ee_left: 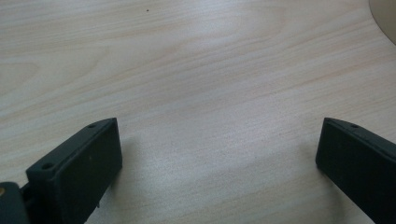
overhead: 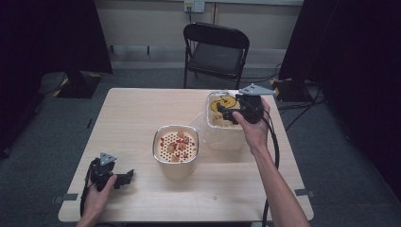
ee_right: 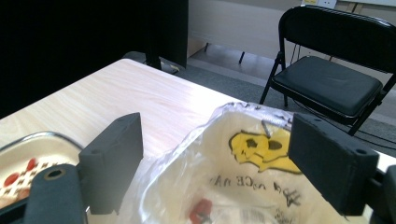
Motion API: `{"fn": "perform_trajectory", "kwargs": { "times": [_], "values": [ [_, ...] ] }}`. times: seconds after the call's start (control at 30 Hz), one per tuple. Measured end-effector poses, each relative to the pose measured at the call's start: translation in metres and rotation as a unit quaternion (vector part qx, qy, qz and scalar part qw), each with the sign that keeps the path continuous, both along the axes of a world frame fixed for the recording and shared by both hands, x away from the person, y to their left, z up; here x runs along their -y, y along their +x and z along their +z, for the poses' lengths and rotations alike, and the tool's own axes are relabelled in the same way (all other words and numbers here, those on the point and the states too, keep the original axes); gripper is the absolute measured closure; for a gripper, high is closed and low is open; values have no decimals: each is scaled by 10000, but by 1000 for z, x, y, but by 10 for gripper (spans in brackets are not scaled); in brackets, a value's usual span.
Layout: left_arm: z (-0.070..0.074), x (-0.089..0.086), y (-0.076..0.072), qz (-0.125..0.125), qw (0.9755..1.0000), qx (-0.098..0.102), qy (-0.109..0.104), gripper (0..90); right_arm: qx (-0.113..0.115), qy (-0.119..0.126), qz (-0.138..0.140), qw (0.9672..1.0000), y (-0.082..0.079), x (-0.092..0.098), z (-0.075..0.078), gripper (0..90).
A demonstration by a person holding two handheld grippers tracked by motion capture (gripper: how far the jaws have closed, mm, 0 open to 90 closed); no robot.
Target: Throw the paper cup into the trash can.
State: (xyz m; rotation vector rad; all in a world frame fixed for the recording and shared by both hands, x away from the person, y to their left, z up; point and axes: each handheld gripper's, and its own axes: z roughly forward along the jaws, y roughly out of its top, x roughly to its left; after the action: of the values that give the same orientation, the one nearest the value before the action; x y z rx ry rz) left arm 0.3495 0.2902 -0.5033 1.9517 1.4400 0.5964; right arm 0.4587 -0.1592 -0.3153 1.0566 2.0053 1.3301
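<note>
A clear plastic bag (overhead: 218,116) with a yellow print (ee_right: 259,147) lines a container at the table's right back. My right gripper (overhead: 226,114) hovers over its top, jaws open, with the bag's rim (ee_right: 243,109) between them. A metal-rimmed container (overhead: 175,147) with a perforated insert and red and tan pieces stands at the table's middle; its rim (ee_right: 28,140) shows at the left of the right gripper view. My left gripper (overhead: 127,178) rests low near the front left corner, open, with bare wood (ee_left: 210,116) between its jaws.
A black folding chair (overhead: 216,49) stands behind the light wooden table (overhead: 137,113). Dark curtains hang at both sides of the room. Cables trail from both grippers. Bare tabletop stretches across the left and the front.
</note>
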Motion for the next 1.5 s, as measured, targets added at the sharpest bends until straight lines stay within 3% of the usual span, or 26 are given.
{"fn": "perform_trajectory", "kwargs": {
  "times": [0.2, 0.37, 0.6, 0.67, 0.73, 0.9, 1.13, 1.3, 1.33, 1.37, 1.4, 1.43, 1.5],
  "values": [
    [0, 0, 0, -1, 10000, 0, 1, 0, -26, -49, 35, 10000, -20, 4, -5, 175],
    [0, 0, 0, -1, 10000, 2, -1, 0, -34, 178, 32, 9998, -45, 16, -14, 164],
    [0, 0, 1, -14, 10000, 3, 8, 0, -151, 34, 39, 9999, -73, 25, -28, 168],
    [0, 0, 1, -16, 10000, 3, 12, 0, -179, 88, 39, 9998, -87, 32, -34, 168],
    [0, 0, 1, -21, 10000, 1, 11, 0, -189, 79, 37, 9998, -91, 34, -38, 168],
    [0, 0, 1, -21, 10000, 2, 11, 0, -448, 94, 55, 9989, -111, 43, -63, 164],
    [0, 0, 1, -21, 10000, 3, 10, 0, -719, -19, 63, 9974, -119, 44, -95, 162],
    [0, 0, 1, -23, 10000, 2, 11, 0, -1111, -192, -22, 9936, -119, 45, -128, 156],
    [0, 0, 1, -23, 10000, 2, 11, 0, -1111, -192, -22, 9936, -119, 45, -128, 156],
    [0, 0, 1, -22, 10000, 2, 10, 0, -1239, -243, -66, 9920, -118, 47, -140, 155],
    [0, 0, 1, -22, 10000, 3, 10, 0, -1239, -243, -66, 9920, -118, 47, -140, 155],
    [0, 0, 1, -22, 10000, 2, 11, 0, -1416, -337, -119, 9893, -117, 49, -152, 155],
    [0, 0, 1, -22, 10000, 2, 11, 0, -1486, -442, -147, 9878, -116, 50, -158, 155]
  ]
}}
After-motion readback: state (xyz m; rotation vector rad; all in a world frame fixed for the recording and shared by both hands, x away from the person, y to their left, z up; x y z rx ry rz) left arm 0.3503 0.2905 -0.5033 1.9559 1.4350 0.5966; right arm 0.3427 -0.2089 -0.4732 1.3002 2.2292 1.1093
